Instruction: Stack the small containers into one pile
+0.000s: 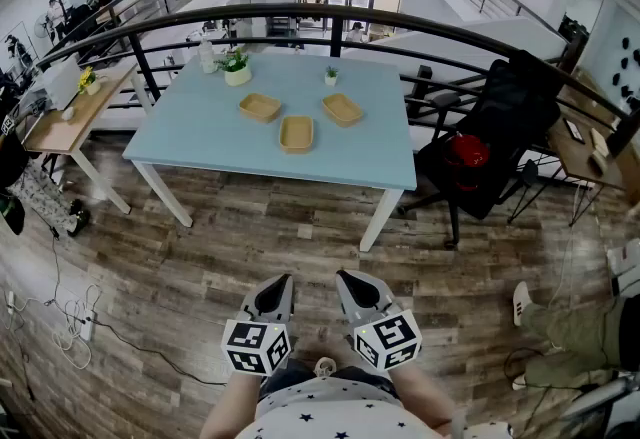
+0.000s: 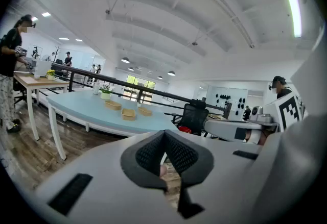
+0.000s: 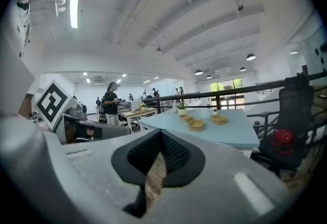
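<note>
Nearest in, the left gripper (image 1: 278, 289) and the right gripper (image 1: 350, 285) are seen side by side above the brown wood-plank floor (image 1: 200, 267), each with its black jaws pressed together and nothing caught between them. None of the stacking is judged to be started, so the first hazard is plain: if a container is met with the jaws closed like this, it is likely to be shoved across the tabletop rather than gripped. Out to the left, a tangle of thin black cables (image 1: 75, 317) is strewn on the floor, and a foot could be snagged if the approach is bent that way. Ahead, well apart from both grippers, the pale blue rectangular table (image 1: 190, 132) is set square on. A black office chair (image 1: 515, 112) is parked beside its right corner and could be clipped. On the tabletop three shallow tan rectangular containers are laid out separately: the left container (image 1: 260, 107), the middle container (image 1: 296, 133) closest to the near edge, and the right container (image 1: 343, 109). They look light and are turned at differing angles, so a tilted, jammed nest is to be feared unless each is squared up before being lowered. Just behind the left container, a small white pot with a green plant (image 1: 237, 72) could be knocked over by a careless reach.
</note>
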Demonstrator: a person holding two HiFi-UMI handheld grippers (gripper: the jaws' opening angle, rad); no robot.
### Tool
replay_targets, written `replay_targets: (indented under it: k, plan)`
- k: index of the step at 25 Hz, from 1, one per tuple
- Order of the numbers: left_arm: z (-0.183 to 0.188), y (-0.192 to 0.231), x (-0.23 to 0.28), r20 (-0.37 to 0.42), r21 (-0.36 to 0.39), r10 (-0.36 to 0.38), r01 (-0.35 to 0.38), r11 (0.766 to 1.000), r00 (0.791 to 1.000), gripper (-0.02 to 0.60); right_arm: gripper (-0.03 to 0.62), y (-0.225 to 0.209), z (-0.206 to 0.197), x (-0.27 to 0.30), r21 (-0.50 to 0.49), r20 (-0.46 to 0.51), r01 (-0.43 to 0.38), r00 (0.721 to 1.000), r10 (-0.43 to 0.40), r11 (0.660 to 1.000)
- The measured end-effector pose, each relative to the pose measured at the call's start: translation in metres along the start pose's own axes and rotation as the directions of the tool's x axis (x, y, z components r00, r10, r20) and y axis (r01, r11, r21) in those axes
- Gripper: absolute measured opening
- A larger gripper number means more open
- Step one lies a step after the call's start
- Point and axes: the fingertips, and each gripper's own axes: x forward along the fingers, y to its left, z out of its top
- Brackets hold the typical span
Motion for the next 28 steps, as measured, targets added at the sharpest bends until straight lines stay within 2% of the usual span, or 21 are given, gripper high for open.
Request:
replay_targets:
  k: [5,8,11,18,24,28]
  plan:
    - [-0.005,-0.004,-0.018,0.019,-0.005,0.027,-0.027,1.000,0.999,0.002,0.005,0.019,-0.005,-0.015,-0.011,-0.012,-0.027,1.000,0.027,1.000]
    - [-0.007,-0.010,-0.021,0.018,0.004,0.007,-0.007,1.000,1.000,0.002,0.005,0.024,-0.005,-0.019,-0.039,-0.011,-0.047,0.999,0.047,0.998]
    - [-0.008,-0.017,-0.024,0.018,0.005,-0.017,0.016,1.000,1.000,0.002,0.005,0.026,-0.003,-0.022,-0.026,0.003,-0.055,0.998,0.055,0.998]
    - [-0.007,-0.021,-0.026,0.027,0.011,-0.002,0.002,1.000,1.000,0.002,0.005,0.022,0.000,-0.022,-0.020,0.015,-0.059,0.998,0.059,0.998]
    - [-0.004,-0.026,-0.024,0.043,0.052,0.032,-0.034,0.998,0.999,0.002,0.005,0.017,-0.001,-0.024,-0.017,0.011,-0.066,0.998,0.066,0.998]
    - [-0.009,-0.029,-0.022,0.029,0.068,0.023,-0.025,0.997,0.999,0.003,0.006,0.013,-0.003,-0.023,-0.003,0.006,-0.066,0.998,0.066,0.998]
